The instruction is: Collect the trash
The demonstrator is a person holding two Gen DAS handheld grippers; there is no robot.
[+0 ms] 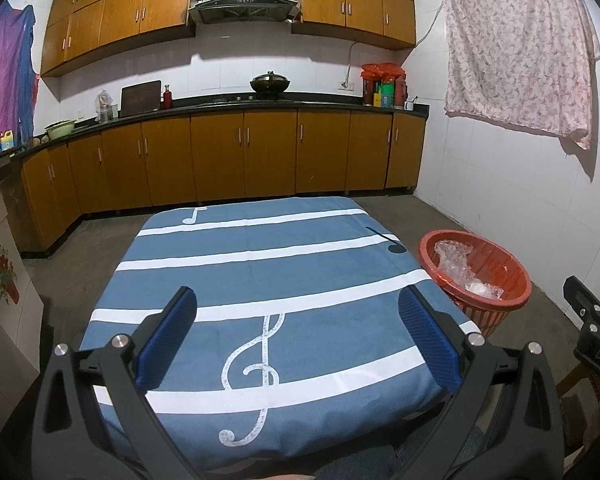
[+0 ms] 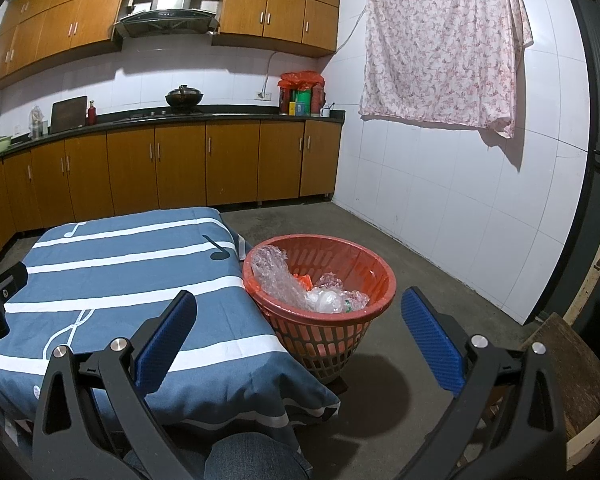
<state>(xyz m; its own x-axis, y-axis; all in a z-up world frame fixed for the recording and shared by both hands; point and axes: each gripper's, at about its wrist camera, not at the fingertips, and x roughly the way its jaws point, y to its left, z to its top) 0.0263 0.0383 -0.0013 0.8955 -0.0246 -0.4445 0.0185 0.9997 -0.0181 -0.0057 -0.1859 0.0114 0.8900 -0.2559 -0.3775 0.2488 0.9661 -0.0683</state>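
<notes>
Left tongs (image 1: pixel 298 332): blue pads spread wide apart, nothing between them. They hang over the near half of the table (image 1: pixel 228 276), above the white treble clef (image 1: pixel 252 376) printed on its blue striped cloth.

Right tongs (image 2: pixel 300 328): pads likewise wide apart, holding nothing. The left pad sits over the table's right edge; the right pad sits over bare concrete floor (image 2: pixel 412 400). In the left wrist view a black part of the right unit shows at 3 o'clock, off the table's right side.

Near bottom edge of the right wrist view, 6 o'clock: a denim-clad knee (image 2: pixel 256 456).

Red basket (image 2: pixel 320 280): stands on the floor just beside the table's right edge, near its far right corner; I cannot tell whether rim and cloth touch. From the left tongs it lies at 2 o'clock; from the right tongs, at 12 o'clock.

Trash: all seen inside the basket. Crumpled bubble wrap (image 2: pixel 274 280) leans against the left inner wall; clear and white plastic scraps (image 2: pixel 328 300) lie at the bottom, with a small orange piece (image 2: pixel 304 280) behind them.

Right wrist view, 4 o'clock: a worn wooden surface (image 2: pixel 572 364).

Far: brown cabinets (image 1: pixel 220 152) under a dark counter, a lidded wok (image 1: pixel 270 82) at 12 o'clock on the hob, range hood (image 1: pixel 244 4) above. Floral cloth (image 2: pixel 444 44) hangs on the right tiled wall at 1 o'clock.
</notes>
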